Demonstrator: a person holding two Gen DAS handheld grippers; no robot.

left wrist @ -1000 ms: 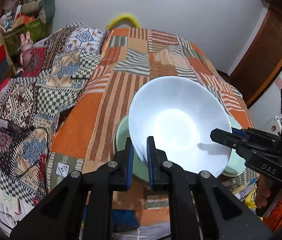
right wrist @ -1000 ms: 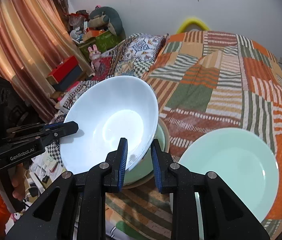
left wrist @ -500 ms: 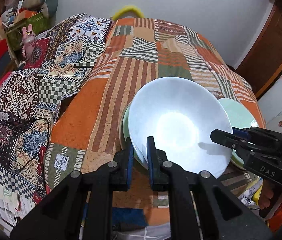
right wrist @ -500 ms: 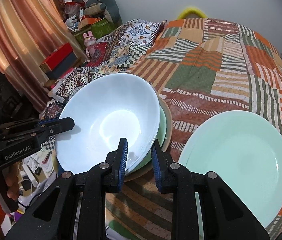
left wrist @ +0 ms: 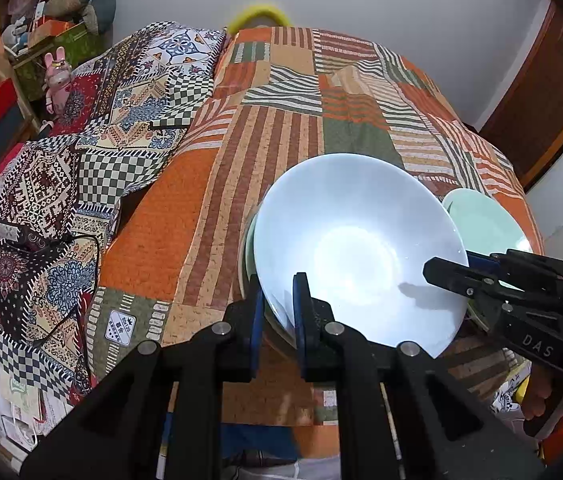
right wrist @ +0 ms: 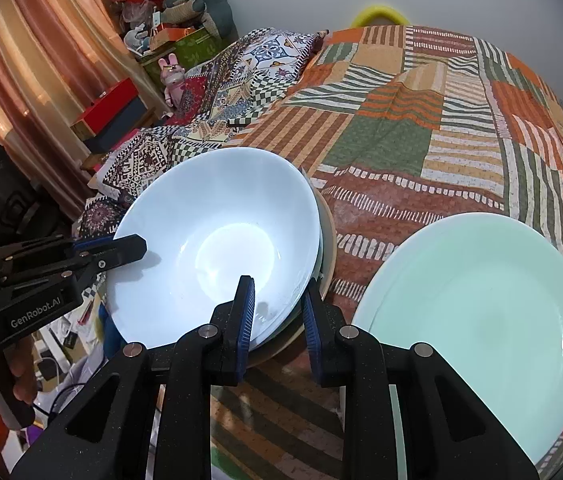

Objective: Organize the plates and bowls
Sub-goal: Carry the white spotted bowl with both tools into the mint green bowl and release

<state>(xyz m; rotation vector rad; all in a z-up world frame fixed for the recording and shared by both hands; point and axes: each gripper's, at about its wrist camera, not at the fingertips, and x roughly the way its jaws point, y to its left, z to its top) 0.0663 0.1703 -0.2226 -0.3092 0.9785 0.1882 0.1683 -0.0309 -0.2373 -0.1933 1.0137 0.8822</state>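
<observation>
White bowl [left wrist: 357, 252], wide and shallow, held at its rim by both tongs at once. L gripper [left wrist: 276, 308]: blue-padded jaws closed on near-left rim, one pad outside the wall, the other inside. R gripper [right wrist: 277, 312]: jaws straddle near-right rim; inner pad lies on the bowl's inside wall, outer pad stands outside the rim of the dishes below, so grip reads as closed on the bowl, though contact of the outer pad cannot be told for sure.

Pos. rel. to tongs: bowl sits just ahead of both tips, between the two tools; each tool shows in the other's view, clamped on the opposite rim edge. R tool body is marked "DAS", L tool body "GenRobot.AI". A hand [right wrist: 21, 376] grips the L tool's handle at lower left of the R view.

Under the bowl: a pale green dish [left wrist: 250, 248] showing as a thin crescent left of L tips, and a tan rim [right wrist: 327, 240] beyond it; whether the bowl rests fully on them cannot be told.

Mint-green plate [right wrist: 481, 312] lies flat, just right of R tips, apart from the stack.

All rest on a patchwork bedspread [right wrist: 401, 120] in orange, green and striped panels; a checked quilt [left wrist: 121, 128] lies left of L gripper, well apart.
</observation>
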